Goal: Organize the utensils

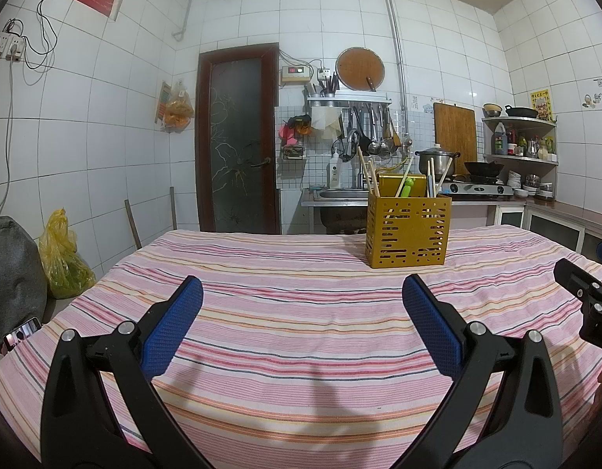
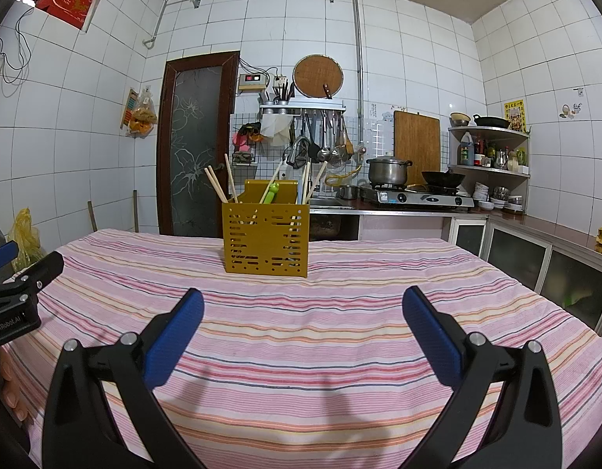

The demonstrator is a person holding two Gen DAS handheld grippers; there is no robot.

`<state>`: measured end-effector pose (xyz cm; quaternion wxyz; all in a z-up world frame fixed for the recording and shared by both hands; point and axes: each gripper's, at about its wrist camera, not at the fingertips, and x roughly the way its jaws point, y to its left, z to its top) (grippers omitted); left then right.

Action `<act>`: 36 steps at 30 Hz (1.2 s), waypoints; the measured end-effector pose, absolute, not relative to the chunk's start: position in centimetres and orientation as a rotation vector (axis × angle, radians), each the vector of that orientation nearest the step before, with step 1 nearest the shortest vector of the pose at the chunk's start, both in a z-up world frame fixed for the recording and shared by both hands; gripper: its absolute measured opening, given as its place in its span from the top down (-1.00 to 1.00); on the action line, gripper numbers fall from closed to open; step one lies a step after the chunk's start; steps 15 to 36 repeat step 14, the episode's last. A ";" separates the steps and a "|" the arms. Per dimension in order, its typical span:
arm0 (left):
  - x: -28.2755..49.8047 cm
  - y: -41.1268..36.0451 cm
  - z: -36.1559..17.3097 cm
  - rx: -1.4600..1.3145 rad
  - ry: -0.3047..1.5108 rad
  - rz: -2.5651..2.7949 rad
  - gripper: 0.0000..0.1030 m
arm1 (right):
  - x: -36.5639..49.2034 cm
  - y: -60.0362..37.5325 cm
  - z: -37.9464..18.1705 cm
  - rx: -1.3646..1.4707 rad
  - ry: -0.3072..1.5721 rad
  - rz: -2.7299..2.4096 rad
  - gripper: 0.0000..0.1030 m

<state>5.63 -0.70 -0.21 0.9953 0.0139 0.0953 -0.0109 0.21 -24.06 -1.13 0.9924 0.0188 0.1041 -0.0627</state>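
A yellow perforated utensil holder [image 1: 407, 230] stands on the striped tablecloth [image 1: 285, 312], far from both grippers; it also shows in the right wrist view [image 2: 266, 238]. It holds several wooden chopsticks [image 1: 369, 174] [image 2: 217, 185] and a green-handled utensil [image 1: 407, 187] [image 2: 271, 191]. My left gripper [image 1: 303, 285] is open and empty, low over the cloth. My right gripper [image 2: 303, 297] is open and empty, also low over the cloth. Each gripper shows at the edge of the other's view, the right one [image 1: 586, 297] and the left one [image 2: 19, 293].
The table's far edge faces a sink [image 1: 340, 194], a stove with a pot [image 2: 389, 170] and wok [image 2: 443, 177], and counter cabinets [image 2: 535, 250] at right. A yellow plastic bag [image 1: 62, 258] sits at left. A phone [image 1: 21, 337] lies at the table's left corner.
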 end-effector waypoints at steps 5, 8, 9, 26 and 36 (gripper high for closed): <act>5.6 -0.7 -0.2 0.028 0.191 -0.022 -0.92 | 0.2 -24.1 -1.1 0.038 0.209 -0.126 -0.92; 5.6 -0.7 -0.2 0.029 0.194 -0.023 -0.92 | 0.2 -24.0 -1.1 0.038 0.209 -0.126 -0.92; 5.7 -0.7 -0.1 0.029 0.195 -0.025 -0.92 | 0.2 -24.1 -1.2 0.037 0.209 -0.126 -0.92; 5.6 -0.7 0.1 0.031 0.193 -0.028 -0.92 | 0.2 -24.1 -1.2 0.038 0.208 -0.125 -0.92; 5.6 -0.7 0.1 0.031 0.193 -0.028 -0.92 | 0.2 -24.1 -1.2 0.038 0.208 -0.125 -0.92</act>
